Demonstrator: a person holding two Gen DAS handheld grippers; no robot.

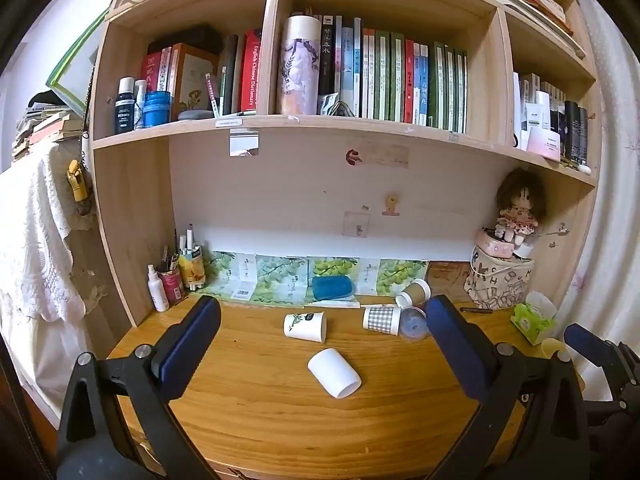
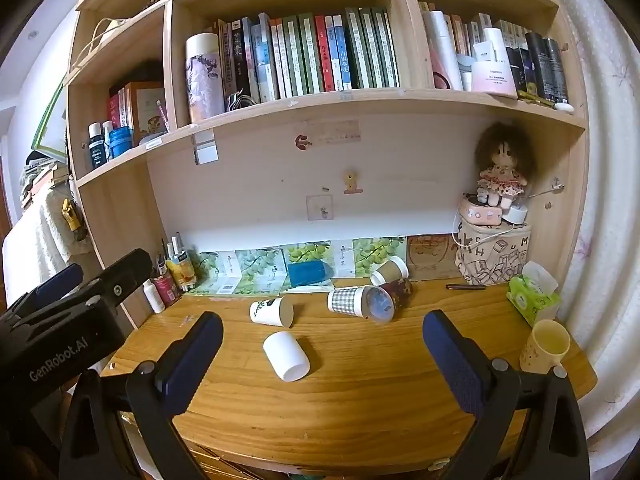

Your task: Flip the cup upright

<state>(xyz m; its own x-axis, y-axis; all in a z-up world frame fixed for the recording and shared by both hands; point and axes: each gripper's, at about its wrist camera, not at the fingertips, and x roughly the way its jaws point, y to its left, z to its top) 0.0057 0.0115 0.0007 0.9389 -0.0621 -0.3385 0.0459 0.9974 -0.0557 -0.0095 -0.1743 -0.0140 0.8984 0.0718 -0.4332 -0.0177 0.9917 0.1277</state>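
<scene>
A plain white cup lies on its side on the wooden desk, nearest to me; it also shows in the right wrist view. Behind it lie a leaf-print cup, a checked cup, a clear bluish cup, a brown cup and a blue cup. A yellow cup stands upright at the right. My left gripper is open and empty above the front of the desk. My right gripper is open and empty, to the right of the left one.
A pen holder with bottles stands at the back left. A printed bag with a doll and a green tissue pack stand at the right. A pen lies near the bag. Bookshelves rise above the desk.
</scene>
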